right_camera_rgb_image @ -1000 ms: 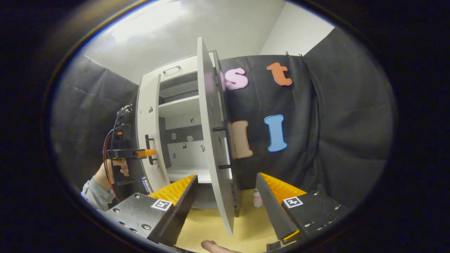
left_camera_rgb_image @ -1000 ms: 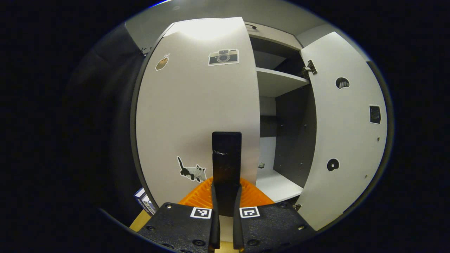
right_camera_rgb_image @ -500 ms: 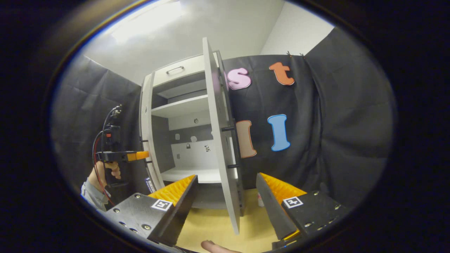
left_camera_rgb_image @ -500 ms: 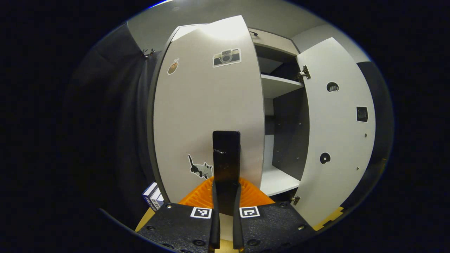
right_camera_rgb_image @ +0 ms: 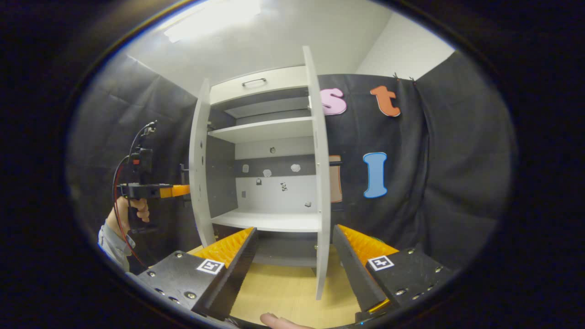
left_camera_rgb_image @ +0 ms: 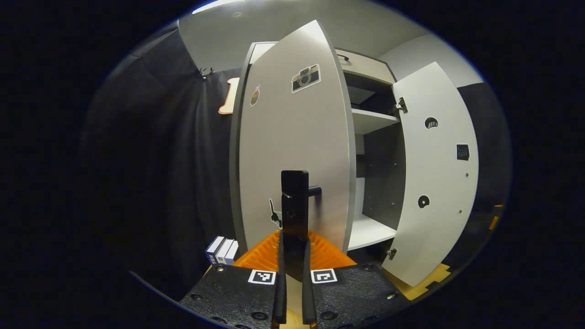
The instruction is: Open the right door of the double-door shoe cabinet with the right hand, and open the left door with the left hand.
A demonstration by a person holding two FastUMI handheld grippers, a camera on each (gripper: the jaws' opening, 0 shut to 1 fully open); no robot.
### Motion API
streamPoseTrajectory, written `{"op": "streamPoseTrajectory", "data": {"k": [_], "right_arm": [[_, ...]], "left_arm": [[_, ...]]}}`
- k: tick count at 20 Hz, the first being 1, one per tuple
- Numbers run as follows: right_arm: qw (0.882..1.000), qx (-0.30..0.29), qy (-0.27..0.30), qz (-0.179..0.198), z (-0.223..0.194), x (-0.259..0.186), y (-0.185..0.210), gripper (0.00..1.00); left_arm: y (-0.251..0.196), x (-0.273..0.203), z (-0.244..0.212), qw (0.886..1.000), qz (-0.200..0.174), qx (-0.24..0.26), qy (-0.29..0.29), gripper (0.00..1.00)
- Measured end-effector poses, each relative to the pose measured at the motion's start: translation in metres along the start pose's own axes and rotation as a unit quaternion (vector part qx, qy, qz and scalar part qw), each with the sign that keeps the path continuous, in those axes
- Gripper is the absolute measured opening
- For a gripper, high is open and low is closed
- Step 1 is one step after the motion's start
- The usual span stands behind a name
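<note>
The left door (left_camera_rgb_image: 292, 137) of the white shoe cabinet carries a camera sticker and stands swung well outward. My left gripper (left_camera_rgb_image: 293, 250) is shut on its black vertical handle (left_camera_rgb_image: 295, 201). The right door (left_camera_rgb_image: 434, 183) hangs wide open beyond it, and a white shelf (left_camera_rgb_image: 370, 121) shows inside. In the right gripper view both doors appear nearly edge-on, the left door (right_camera_rgb_image: 199, 160) and the right door (right_camera_rgb_image: 321, 183), with the open cabinet interior (right_camera_rgb_image: 274, 183) between them. My right gripper (right_camera_rgb_image: 295, 253) is open, back from the right door, holding nothing. A hand holds the left gripper (right_camera_rgb_image: 173, 190) by the left door.
Small boxes (left_camera_rgb_image: 222, 250) stand on the floor left of the cabinet. A closed drawer with a handle (right_camera_rgb_image: 254, 82) tops the cabinet. Black cloth walls flank both sides. The wooden floor (right_camera_rgb_image: 279, 292) lies in front, and a fingertip (right_camera_rgb_image: 274, 320) shows at the bottom.
The left door has swung further outward with my left gripper on its handle. The right gripper has shifted, so the cabinet interior now faces it more squarely.
</note>
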State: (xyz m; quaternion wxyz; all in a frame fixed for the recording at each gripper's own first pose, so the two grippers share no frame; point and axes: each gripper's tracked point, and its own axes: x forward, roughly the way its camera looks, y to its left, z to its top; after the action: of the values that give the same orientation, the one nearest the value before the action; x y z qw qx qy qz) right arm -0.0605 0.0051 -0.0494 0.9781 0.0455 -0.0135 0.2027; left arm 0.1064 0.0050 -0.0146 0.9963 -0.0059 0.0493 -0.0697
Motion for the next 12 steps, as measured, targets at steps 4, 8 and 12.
{"op": "streamPoseTrajectory", "data": {"k": [4,8,12], "right_arm": [[0.999,0.021,0.005,0.029,0.001,-0.015,0.047,0.99],[0.999,0.021,0.002,0.032,0.006,-0.014,0.069,0.98],[0.999,0.016,0.005,0.032,0.001,-0.013,0.079,0.94]], "left_arm": [[0.038,-0.017,0.001,0.999,0.033,0.011,0.001,0.10],[0.083,-0.026,0.001,0.998,0.063,0.015,0.002,0.05],[0.112,-0.028,0.003,0.999,0.040,-0.034,-0.007,0.02]]}}
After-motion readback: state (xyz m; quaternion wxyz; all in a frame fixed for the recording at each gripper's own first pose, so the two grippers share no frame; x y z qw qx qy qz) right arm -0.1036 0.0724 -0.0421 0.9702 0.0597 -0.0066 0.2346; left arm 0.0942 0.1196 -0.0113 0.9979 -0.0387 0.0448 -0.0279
